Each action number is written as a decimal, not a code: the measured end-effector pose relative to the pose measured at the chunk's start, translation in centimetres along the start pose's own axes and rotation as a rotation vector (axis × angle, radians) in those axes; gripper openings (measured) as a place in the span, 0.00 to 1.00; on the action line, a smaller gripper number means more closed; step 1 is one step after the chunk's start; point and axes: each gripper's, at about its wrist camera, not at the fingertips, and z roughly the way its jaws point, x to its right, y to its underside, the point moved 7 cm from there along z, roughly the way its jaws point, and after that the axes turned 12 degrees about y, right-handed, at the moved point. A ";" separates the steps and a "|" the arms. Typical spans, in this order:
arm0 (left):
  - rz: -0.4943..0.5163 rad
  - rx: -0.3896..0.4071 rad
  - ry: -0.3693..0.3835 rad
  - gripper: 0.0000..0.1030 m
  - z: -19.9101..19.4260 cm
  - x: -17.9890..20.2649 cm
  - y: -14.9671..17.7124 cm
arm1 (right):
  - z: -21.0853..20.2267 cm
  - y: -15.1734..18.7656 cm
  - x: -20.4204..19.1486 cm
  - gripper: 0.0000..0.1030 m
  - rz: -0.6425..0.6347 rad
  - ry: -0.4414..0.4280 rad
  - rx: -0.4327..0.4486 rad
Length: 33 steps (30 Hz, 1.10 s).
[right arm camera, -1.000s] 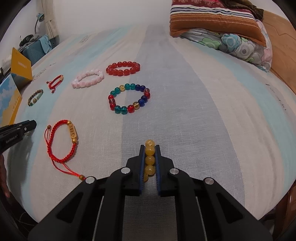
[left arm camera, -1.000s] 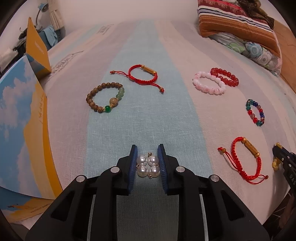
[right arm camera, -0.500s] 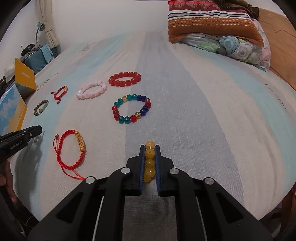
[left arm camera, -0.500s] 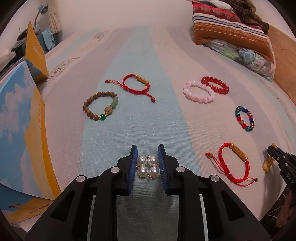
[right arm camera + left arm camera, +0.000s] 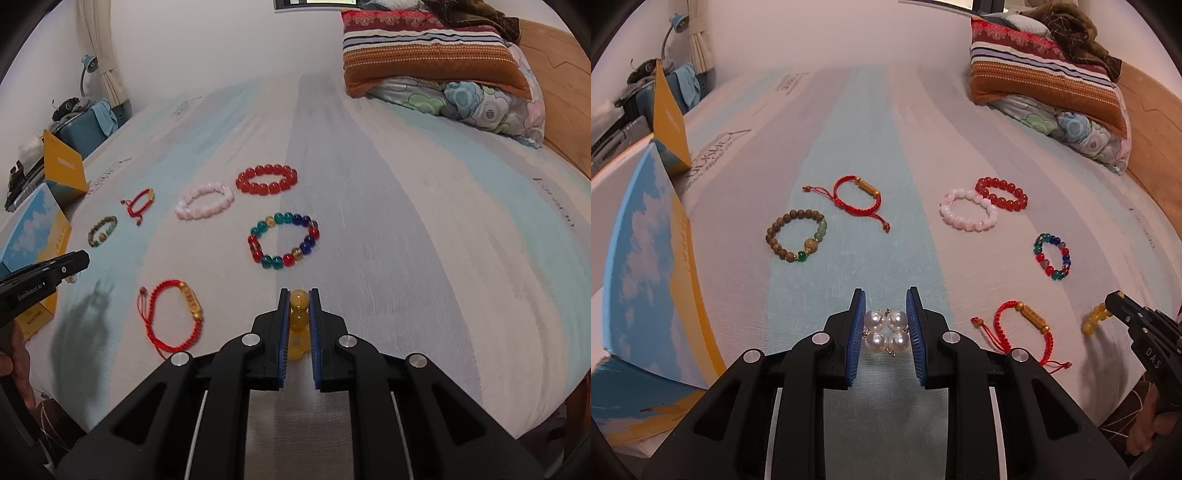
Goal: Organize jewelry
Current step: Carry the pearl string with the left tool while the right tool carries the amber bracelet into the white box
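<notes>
The left gripper (image 5: 885, 314) pinches a pearl bracelet (image 5: 885, 331) between its blue pads, above the striped bed sheet (image 5: 857, 155). Past the pearl bracelet lie a brown bead bracelet (image 5: 796, 240) and a red string bracelet (image 5: 856, 195). Right of the pearl bracelet, another red string bracelet (image 5: 1023, 330) lies near the right gripper (image 5: 1108, 302), which holds yellow beads (image 5: 1092, 321).

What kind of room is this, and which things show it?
Most likely a bedroom: the bracelets lie on a striped bed sheet, stacked pillows rest against a wooden headboard, and a curtain hangs by the wall.
</notes>
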 end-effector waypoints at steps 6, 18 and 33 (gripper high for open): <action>0.010 0.011 -0.004 0.22 -1.4 0.3 -0.7 | -0.5 -1.0 0.2 0.09 0.016 -0.015 -0.002; 0.018 0.041 0.020 0.22 -3.6 0.8 -2.7 | -3.3 -4.1 -1.4 0.09 -0.014 -0.047 0.033; 0.027 0.134 -0.027 0.22 -9.9 -1.8 -5.9 | -7.1 -9.2 -9.7 0.09 -0.113 -0.110 0.106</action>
